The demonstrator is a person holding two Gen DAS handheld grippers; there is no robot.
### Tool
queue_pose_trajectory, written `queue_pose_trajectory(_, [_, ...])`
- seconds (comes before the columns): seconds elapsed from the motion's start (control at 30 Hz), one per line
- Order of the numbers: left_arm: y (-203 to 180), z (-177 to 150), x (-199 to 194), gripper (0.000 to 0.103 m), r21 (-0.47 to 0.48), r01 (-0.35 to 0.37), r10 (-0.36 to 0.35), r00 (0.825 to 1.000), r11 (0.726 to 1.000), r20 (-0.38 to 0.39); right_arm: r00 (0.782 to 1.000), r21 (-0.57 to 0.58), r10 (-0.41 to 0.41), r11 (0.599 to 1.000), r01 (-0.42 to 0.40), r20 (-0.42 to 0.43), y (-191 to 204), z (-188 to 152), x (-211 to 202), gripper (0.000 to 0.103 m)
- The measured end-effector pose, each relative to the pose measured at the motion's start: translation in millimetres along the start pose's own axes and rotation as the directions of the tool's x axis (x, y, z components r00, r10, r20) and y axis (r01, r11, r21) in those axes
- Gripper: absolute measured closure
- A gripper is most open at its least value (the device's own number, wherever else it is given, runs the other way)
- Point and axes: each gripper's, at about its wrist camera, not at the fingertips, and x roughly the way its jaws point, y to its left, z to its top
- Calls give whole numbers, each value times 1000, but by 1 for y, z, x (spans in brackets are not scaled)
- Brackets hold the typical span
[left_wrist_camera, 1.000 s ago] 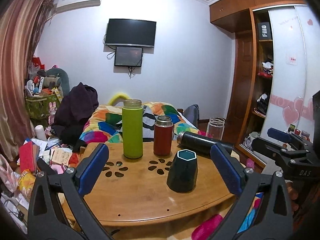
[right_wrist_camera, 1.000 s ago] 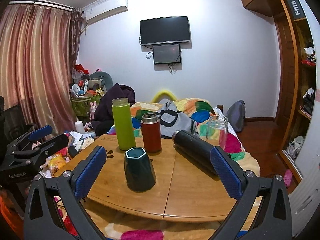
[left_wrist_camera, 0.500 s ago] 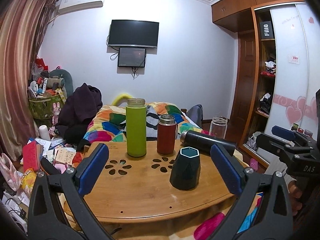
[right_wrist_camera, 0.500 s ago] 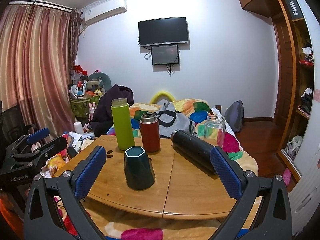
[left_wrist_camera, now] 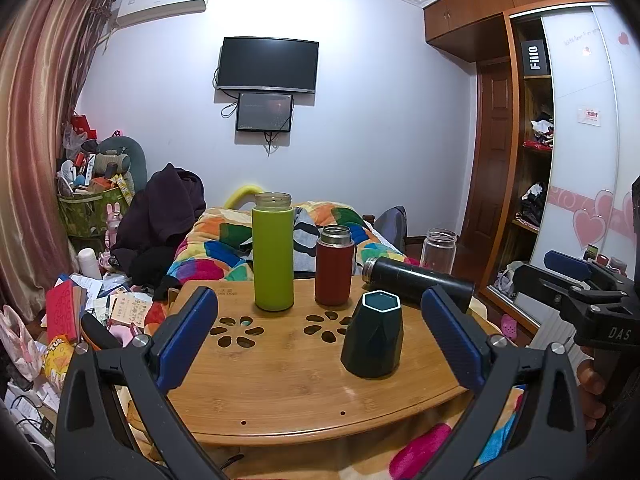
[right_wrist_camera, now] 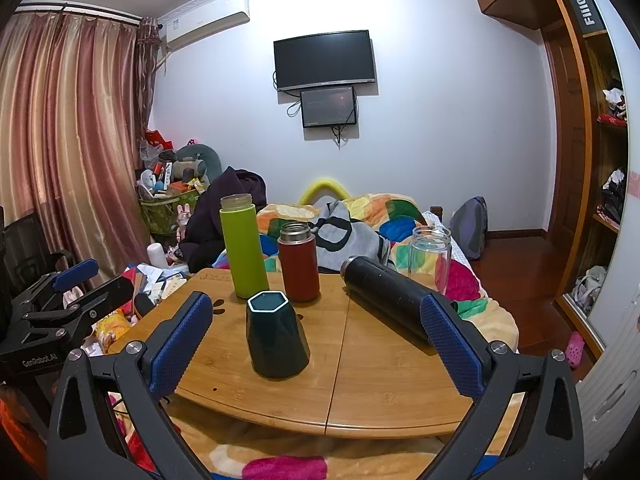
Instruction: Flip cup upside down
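The left wrist view shows the flower-shaped cut-outs point(left_wrist_camera: 234, 330) in the bench point(left_wrist_camera: 280, 392); the right wrist view shows a seam point(right_wrist_camera: 338, 360) across the bench. The cup point(right_wrist_camera: 276, 336) stands with its hexagonal mouth upward, at 5 o'clock of the red flask point(right_wrist_camera: 298, 266) and near the green bottle point(right_wrist_camera: 243, 246). A black flask point(right_wrist_camera: 384, 296) lies on its side at 3 o'clock of the cup.

The left hand-held gripper point(left_wrist_camera: 320, 340) and the right hand-held gripper point(right_wrist_camera: 316, 344) are level before the bench, both spread wide, holding nothing, apart from the cup.
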Motion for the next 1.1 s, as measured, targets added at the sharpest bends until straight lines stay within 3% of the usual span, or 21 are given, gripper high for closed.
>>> queue_pose_trajectory(1.1, [-6,2,-7,0,21,-11,10,1000,1000,26,1000,1,0,1000,0,1,0,0,0,0])
